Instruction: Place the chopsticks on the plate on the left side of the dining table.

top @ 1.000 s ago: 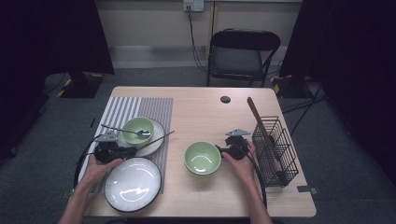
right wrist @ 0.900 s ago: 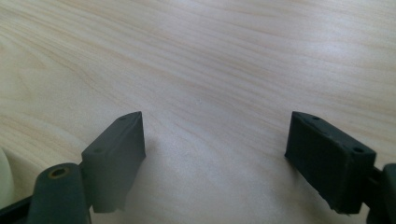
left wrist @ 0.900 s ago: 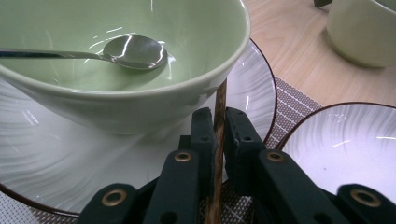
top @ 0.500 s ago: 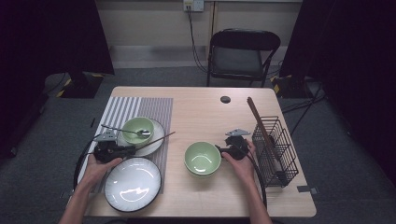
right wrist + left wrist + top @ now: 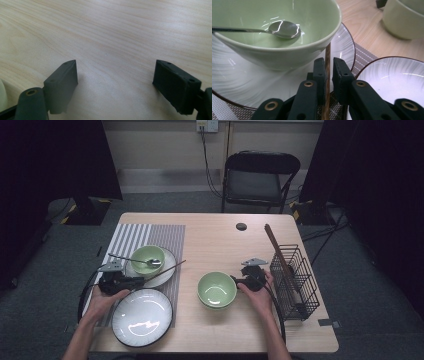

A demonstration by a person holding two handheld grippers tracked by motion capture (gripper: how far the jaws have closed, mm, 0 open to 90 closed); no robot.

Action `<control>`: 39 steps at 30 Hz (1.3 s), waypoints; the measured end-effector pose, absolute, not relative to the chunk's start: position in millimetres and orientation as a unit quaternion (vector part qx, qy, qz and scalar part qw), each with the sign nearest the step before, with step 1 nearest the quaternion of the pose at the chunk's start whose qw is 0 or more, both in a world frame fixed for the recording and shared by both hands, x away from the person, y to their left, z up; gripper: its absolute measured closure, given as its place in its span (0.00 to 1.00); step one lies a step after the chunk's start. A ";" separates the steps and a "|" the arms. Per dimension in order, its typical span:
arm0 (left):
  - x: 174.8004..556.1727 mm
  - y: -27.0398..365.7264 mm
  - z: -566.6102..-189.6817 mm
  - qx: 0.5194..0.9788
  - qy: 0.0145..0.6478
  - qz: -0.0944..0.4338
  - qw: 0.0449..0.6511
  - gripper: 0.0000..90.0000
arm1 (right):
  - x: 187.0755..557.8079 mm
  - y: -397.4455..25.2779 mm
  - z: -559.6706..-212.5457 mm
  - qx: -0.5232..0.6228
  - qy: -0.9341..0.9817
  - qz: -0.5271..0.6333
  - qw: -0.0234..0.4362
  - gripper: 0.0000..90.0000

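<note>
Pretty dim room overall, dark curtains (image 5: 55, 160) hanging on both sides and a pale wall (image 5: 165, 145) at the back with a socket box (image 5: 207, 125) and cables running down. Grey carpet floor (image 5: 45, 265), a black folding chair (image 5: 260, 177) behind the light wood worktop (image 5: 220, 235), with yellow-black tape strips near the curtain feet

left gripper (image 5: 134, 282) fingers nearly closed, right gripper (image 5: 235, 281) fingers spread wide, low

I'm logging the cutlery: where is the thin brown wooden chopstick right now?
In the high view the thin brown wooden chopstick lies at table left across the white plate under the spoon's green bowl, gripped by the left gripper.
</note>
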State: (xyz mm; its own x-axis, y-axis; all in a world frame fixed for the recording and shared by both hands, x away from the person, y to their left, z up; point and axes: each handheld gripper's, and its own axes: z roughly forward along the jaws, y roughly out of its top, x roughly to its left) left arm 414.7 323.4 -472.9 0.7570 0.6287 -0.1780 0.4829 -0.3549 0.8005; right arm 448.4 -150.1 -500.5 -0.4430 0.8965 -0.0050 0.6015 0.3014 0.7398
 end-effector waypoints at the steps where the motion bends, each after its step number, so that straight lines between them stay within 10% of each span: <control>1: 414.7 323.5 -472.3 0.818 0.339 0.080 0.458 0.90 | 448.4 -150.1 -500.5 0.482 0.777 0.342 0.215 0.21; 20: 407.9 313.7 -456.8 0.810 0.328 0.075 0.480 0.87 | 448.4 -149.2 -500.3 0.487 0.774 0.342 0.216 0.21; 39: 404.3 289.2 -442.5 0.805 0.303 0.053 0.507 0.60 | 437.5 -150.6 -461.4 0.478 0.744 0.405 0.233 0.32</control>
State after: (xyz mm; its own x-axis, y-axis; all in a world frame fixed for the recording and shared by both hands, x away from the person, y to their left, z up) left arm 404.3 289.2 -442.5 0.8107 0.5420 -0.2212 0.4341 -0.3031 0.8483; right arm 437.5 -150.6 -461.4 -0.4350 0.8996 0.0397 0.5223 0.2162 0.8249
